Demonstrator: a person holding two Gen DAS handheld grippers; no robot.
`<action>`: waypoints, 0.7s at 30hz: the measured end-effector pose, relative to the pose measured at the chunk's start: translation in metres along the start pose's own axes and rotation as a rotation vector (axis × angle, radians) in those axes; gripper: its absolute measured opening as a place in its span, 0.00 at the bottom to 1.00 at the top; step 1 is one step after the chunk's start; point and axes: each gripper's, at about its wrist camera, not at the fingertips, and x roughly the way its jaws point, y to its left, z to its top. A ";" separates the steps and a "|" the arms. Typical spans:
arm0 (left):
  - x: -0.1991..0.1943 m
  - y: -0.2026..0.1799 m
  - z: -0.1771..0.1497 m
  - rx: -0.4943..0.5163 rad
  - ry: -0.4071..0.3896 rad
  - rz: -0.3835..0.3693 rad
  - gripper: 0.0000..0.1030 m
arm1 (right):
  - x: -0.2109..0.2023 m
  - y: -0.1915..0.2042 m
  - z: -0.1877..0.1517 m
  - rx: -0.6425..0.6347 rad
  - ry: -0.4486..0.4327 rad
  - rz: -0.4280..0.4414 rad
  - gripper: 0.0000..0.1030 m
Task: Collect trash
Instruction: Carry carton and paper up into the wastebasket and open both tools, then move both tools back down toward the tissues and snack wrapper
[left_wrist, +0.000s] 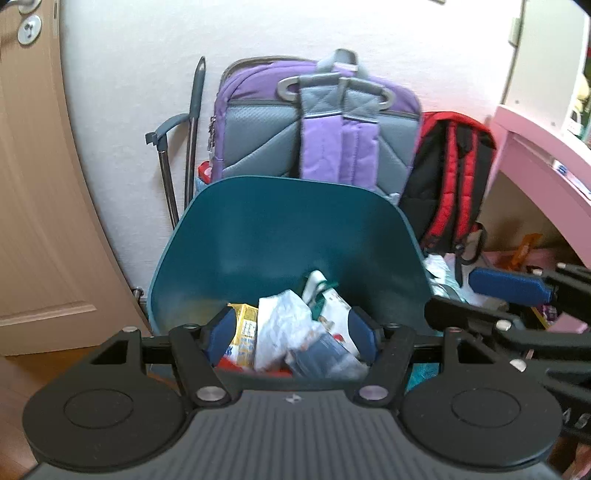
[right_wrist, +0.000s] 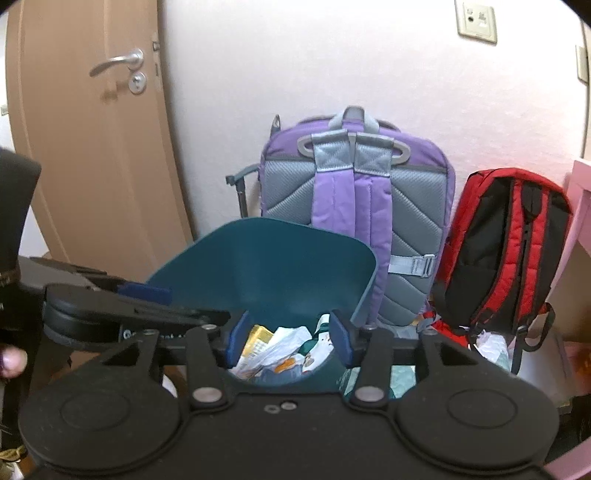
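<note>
Door at left, shut, beside a white wall. Purple backpack leans upright against the wall; red and black backpack stands just to its right, next to a pink desk. Teal bin stands in front of the purple backpack, its lid raised; trash, wrappers and crumpled paper, lies inside it. Left gripper hovers above the bin opening, fingers spread wide, holding nothing. Right gripper hangs alongside over the same opening, likewise parted and empty.
</note>
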 end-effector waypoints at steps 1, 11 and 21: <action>-0.007 -0.002 -0.002 0.004 -0.002 -0.001 0.65 | -0.007 0.001 0.000 0.002 -0.003 0.006 0.48; -0.080 -0.026 -0.037 0.056 -0.035 -0.019 0.72 | -0.084 0.014 -0.014 -0.018 -0.033 0.045 0.51; -0.109 -0.036 -0.100 0.076 -0.010 -0.053 0.79 | -0.112 0.013 -0.073 0.005 0.022 0.087 0.52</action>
